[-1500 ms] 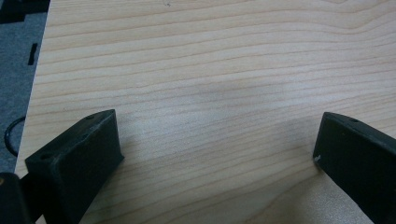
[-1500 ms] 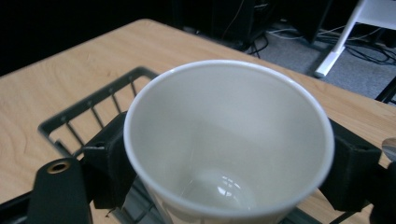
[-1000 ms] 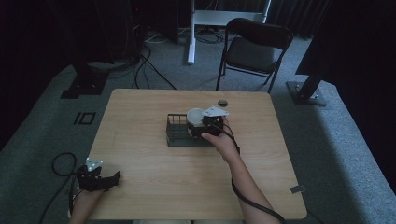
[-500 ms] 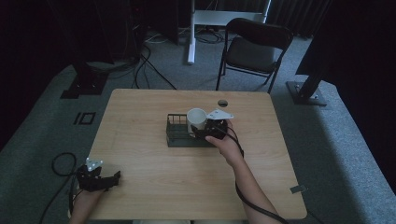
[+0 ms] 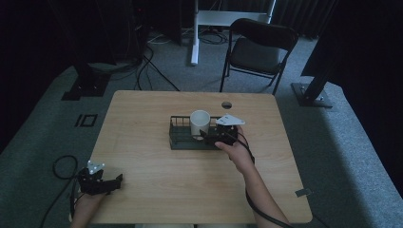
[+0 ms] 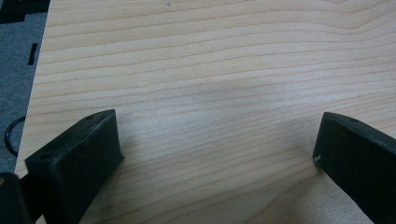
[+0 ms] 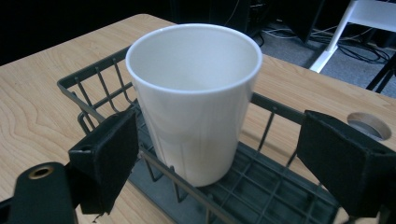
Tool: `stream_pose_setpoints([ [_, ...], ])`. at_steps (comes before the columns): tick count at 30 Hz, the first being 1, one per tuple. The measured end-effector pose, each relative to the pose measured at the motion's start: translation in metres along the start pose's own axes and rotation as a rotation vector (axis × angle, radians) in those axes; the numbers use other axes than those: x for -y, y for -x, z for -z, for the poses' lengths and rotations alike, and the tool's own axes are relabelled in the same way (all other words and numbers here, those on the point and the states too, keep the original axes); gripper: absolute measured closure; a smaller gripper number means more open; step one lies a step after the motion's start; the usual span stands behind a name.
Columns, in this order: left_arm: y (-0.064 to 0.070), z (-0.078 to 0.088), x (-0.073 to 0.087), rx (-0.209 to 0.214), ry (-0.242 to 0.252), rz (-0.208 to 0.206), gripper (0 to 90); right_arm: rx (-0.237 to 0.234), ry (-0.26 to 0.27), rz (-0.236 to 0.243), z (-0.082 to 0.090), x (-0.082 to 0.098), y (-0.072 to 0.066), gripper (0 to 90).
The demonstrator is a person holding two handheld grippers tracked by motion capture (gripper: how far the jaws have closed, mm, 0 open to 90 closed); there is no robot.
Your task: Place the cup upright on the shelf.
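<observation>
While its two black jaws stand spread wide, the right tool [image 7: 219, 154] sits just short of a white cup [image 7: 196, 93], one jaw to each side and neither pressing the cup's wall. In the right gripper view the cup stands upright inside a dark wire basket [image 7: 93, 79], its mouth open and nothing visible inside it. Seen from the high view, the right tool [image 5: 205, 137] reaches in from the 4 o'clock side of the cup [image 5: 200, 123], held by the person's right hand [image 5: 237, 154], with a grey three-cornered plate on top and a cable trailing back along the forearm. The basket [image 5: 180, 142] lies near the centre of the wooden surface [image 5: 142, 118], a little toward 12 o'clock, and the cup occupies roughly its middle, toward the far wall.

At about 1 o'clock from the basket, a round hole [image 5: 226, 104] is cut into the surface; the right gripper view shows it [image 7: 369, 125] beyond the right-hand jaw.

Down at the 7 o'clock corner of the surface, the left tool [image 5: 116, 179] rests low in the person's left hand [image 5: 88, 202], well apart from the basket. The left gripper view shows its jaws [image 6: 215, 154] spread wide over bare wood grain, gripping nothing.

Beyond the surface at 12 to 1 o'clock stands a dark folding chair [image 5: 259, 47] on grey carpet.
</observation>
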State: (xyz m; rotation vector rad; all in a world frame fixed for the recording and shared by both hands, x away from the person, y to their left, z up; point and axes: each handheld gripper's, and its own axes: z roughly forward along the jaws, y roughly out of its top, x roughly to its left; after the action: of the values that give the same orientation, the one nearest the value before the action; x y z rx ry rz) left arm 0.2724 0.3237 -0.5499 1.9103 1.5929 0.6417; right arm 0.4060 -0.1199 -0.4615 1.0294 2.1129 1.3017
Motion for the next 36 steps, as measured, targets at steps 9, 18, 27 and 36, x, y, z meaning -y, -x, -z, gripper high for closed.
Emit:
stream_pose_setpoints([
  [9,0.0,0.0,0.0,0.0,0.0,0.0,1.0,0.022,0.009,-0.014,0.016,0.008,0.008,12.9],
  [18,0.0,0.0,0.0,0.0,0.0,0.0,1.0,0.044,0.023,-0.019,0.031,0.015,0.017,12.9],
  [27,0.0,0.0,0.0,0.0,0.0,0.0,1.0,0.071,0.025,-0.03,0.048,0.027,0.027,12.9],
  [36,0.0,0.0,0.0,0.0,0.0,0.0,1.0,0.077,0.008,-0.046,0.055,0.045,0.03,12.9],
])
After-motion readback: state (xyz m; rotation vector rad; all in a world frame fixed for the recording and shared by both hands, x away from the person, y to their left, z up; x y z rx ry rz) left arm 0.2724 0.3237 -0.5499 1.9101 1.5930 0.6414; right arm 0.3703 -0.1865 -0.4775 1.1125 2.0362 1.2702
